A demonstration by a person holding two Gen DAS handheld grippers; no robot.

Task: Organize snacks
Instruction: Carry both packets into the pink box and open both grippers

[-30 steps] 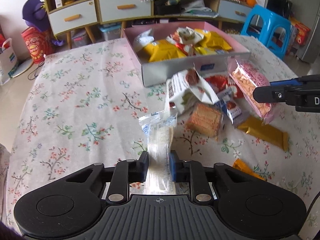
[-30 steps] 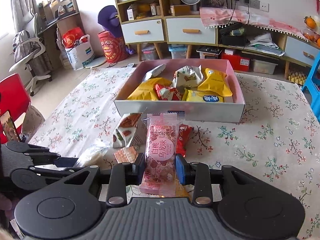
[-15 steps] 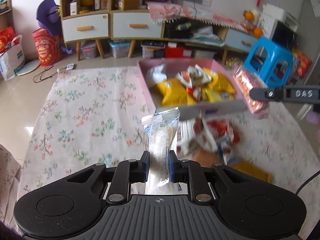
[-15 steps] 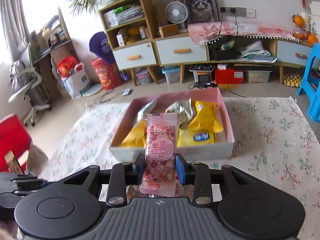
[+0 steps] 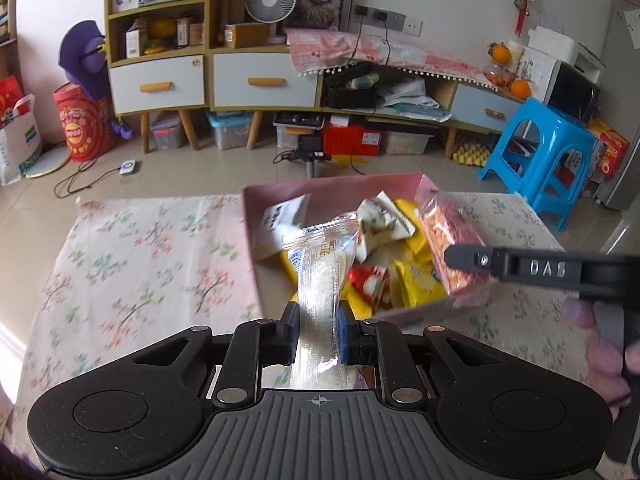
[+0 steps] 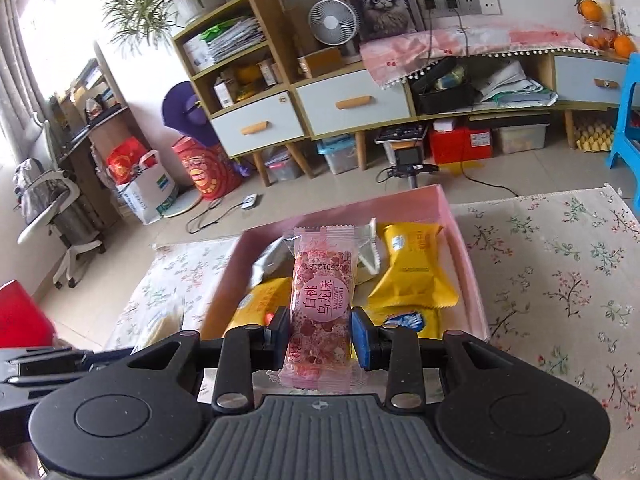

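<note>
My left gripper (image 5: 317, 334) is shut on a clear-wrapped snack packet (image 5: 320, 276) and holds it over the near edge of the pink box (image 5: 250, 236). My right gripper (image 6: 320, 334) is shut on a pink snack bar (image 6: 322, 300) and holds it above the pink box (image 6: 468, 264). The box holds several yellow, white and red snack packs (image 5: 416, 280). The right gripper's arm (image 5: 540, 268) and the pink bar (image 5: 452, 248) also show in the left wrist view over the box's right side. The left gripper's side (image 6: 36, 368) shows at the lower left of the right wrist view.
The box sits on a floral tablecloth (image 5: 140, 264) that also shows in the right wrist view (image 6: 560, 272). A blue stool (image 5: 540, 160) stands beyond the table at the right. Cabinets (image 5: 256, 84) and clutter line the far wall.
Both grippers have risen and moved forward with their snacks, from above the loose pile in front of the box to above the box itself.
</note>
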